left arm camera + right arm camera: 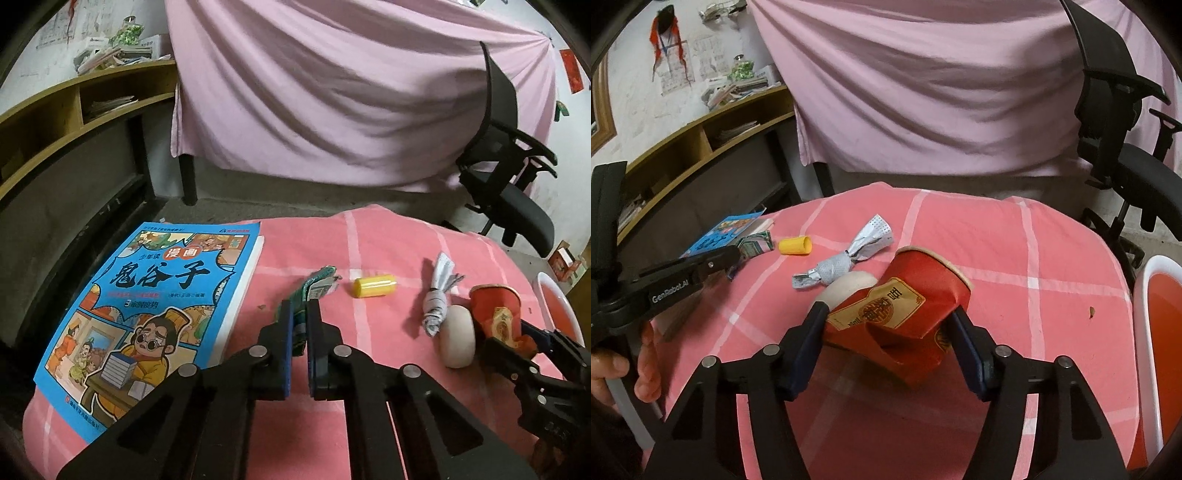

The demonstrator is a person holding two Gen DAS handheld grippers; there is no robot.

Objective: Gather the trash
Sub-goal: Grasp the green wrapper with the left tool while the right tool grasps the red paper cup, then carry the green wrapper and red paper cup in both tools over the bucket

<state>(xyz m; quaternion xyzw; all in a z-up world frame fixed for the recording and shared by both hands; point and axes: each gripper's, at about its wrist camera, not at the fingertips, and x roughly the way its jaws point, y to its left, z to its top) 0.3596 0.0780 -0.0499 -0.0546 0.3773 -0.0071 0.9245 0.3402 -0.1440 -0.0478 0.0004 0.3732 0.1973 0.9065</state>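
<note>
we have our left gripper [300, 325] clenched on a crumpled green printed wrapper [314, 290], its blue pads pressed close on the crinkled foil, whose far end sticks out past the fingertips just above the pink checked tablecloth [388, 240]. over on the other side, our right gripper [888, 325] is grasping a crushed red paper cup [905, 306] with a cream rim and a gold-bordered label; the cup is tilted on its side, dented in the middle, its open mouth pointing away from us and up to the right. just behind the cup and touching it sits a smooth cream oval object [849, 286], and beside that lies a twisted silver-grey foil wrapper [846, 258], knotted in the middle with both ends flared. a small yellow plastic cap [795, 245] lies on its side between the silver wrapper and the green one, apart from both. at the left edge of the cloth rests a blue comic-style book [147, 317] with cartoon figures on its cover. at the right edge we see a white-rimmed bin with a red lining [1156, 295], near the cup but not touching it. a black office chair [513, 162] and a draped pink sheet [332, 92] stand behind.
</note>
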